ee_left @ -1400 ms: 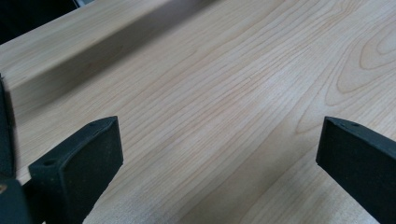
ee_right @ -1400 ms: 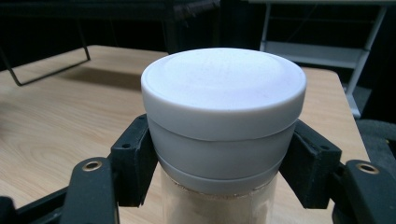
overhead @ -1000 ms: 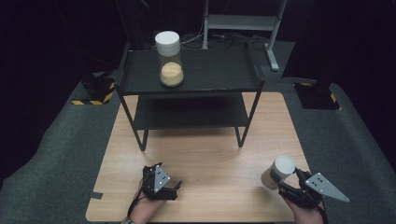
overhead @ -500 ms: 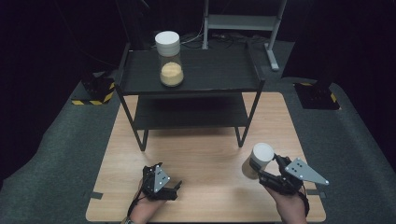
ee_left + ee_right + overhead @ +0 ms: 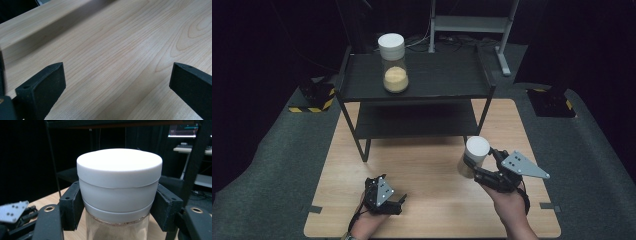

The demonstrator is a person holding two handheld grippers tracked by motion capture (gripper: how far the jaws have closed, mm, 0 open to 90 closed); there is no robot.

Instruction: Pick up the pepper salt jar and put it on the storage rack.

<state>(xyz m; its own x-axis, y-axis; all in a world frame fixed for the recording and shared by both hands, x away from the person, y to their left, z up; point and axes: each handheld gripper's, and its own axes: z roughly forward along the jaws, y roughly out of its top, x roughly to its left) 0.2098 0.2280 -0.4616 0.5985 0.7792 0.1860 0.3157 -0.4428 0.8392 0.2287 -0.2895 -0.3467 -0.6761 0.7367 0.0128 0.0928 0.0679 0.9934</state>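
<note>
My right gripper (image 5: 479,167) is shut on a clear jar with a white lid (image 5: 474,156), held above the right part of the wooden table (image 5: 432,165). In the right gripper view both black jaws press the white lid (image 5: 119,182) from the sides, and brownish contents show in the glass below. A second white-lidded jar (image 5: 393,69) with yellow grains stands upright on the top of the black shelf rack (image 5: 437,75). My left gripper (image 5: 398,202) rests low at the table's front left, jaws wide apart over bare wood with nothing between them (image 5: 117,85).
The black two-level shelf rack stands at the table's far edge; its lower shelf (image 5: 417,122) is bare. A grey metal stand (image 5: 472,22) rises behind it. Black-and-yellow striped blocks (image 5: 314,97) lie on the dark floor to the left.
My right gripper has carried the jar up and leftward, away from the table's front right corner toward the rack. The left gripper has stayed in place.
</note>
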